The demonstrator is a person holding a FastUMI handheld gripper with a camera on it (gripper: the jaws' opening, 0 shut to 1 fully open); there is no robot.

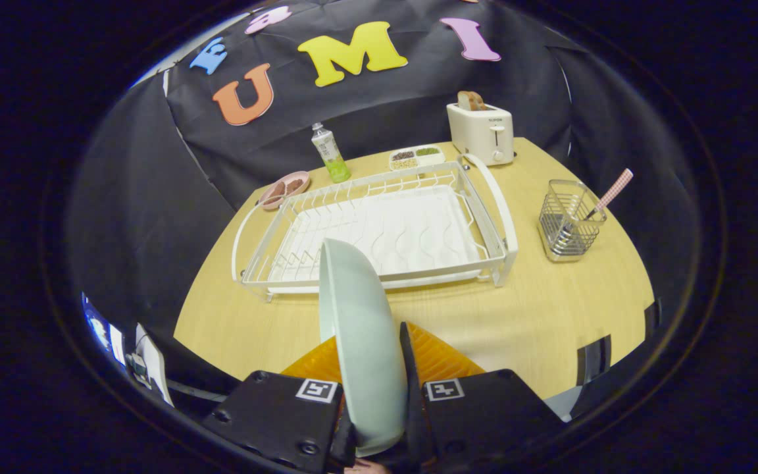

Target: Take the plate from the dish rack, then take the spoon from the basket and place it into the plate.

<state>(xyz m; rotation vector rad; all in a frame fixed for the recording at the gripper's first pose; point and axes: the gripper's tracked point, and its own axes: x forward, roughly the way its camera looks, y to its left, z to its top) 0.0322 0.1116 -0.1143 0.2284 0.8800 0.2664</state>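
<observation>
Gripper view: hand-held gripper clamps plate upright.

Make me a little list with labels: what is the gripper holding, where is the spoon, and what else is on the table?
gripper: shut on the pale green round plate, held on edge
white wire dish rack: beyond the fingers, no dishes in it
pink-handled spoon: standing in the metal wire basket, beside the rack
behind the rack: white toaster, clear plastic bottle
table: light wooden table

Gripper, ours: held level above the counter, both fingers closed on the rim of the plate, which we hold on edge, upright between them.
</observation>
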